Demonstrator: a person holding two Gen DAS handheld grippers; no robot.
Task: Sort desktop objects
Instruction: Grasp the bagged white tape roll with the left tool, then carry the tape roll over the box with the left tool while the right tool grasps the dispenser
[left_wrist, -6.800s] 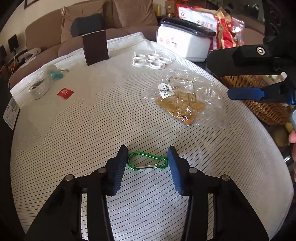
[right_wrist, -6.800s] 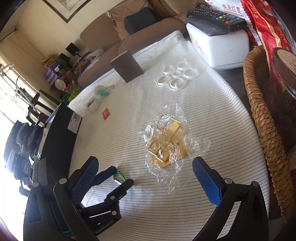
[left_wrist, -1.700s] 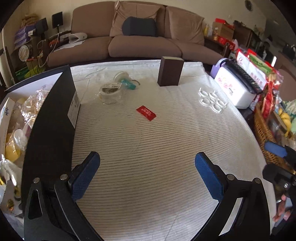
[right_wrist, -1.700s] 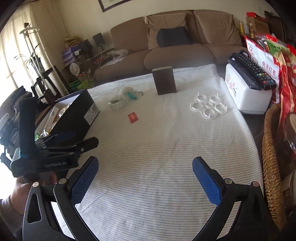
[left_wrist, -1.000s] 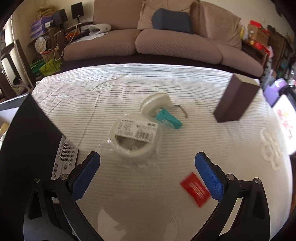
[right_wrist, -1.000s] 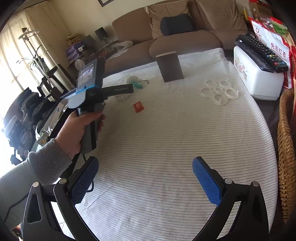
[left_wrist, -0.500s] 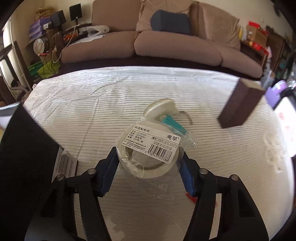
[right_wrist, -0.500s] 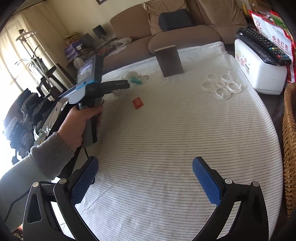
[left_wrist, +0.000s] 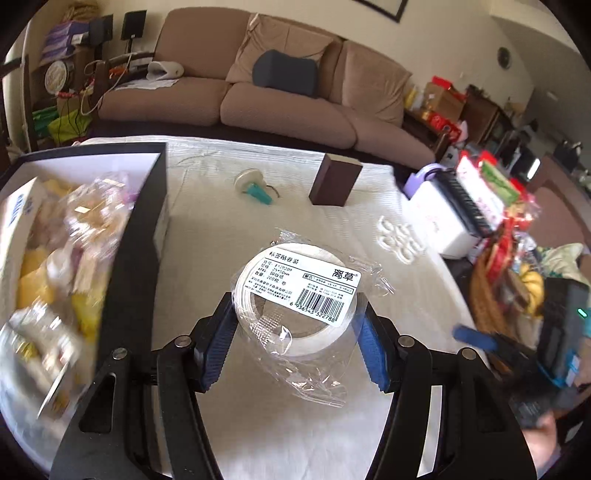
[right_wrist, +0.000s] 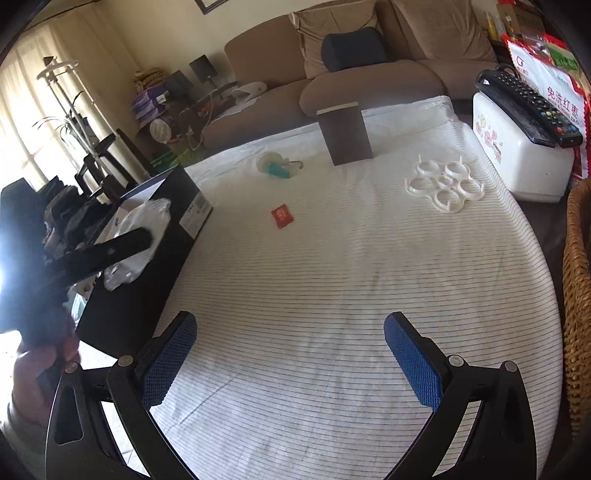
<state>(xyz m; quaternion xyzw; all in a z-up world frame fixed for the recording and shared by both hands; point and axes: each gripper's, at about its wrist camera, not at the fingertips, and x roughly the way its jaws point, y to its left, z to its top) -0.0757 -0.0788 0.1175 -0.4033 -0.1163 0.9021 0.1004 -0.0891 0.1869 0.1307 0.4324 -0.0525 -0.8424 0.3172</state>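
Your left gripper has its fingers clamped across the bagged label roll, carried above the desk with the box at nine o'clock; light, stiff, slippery wrap, so grip the rim.

A white roll of labels, sealed in a clear plastic bag with a barcoded sticker on top, sits lifted off the striped tablecloth, beside an open black box filled with bagged items.
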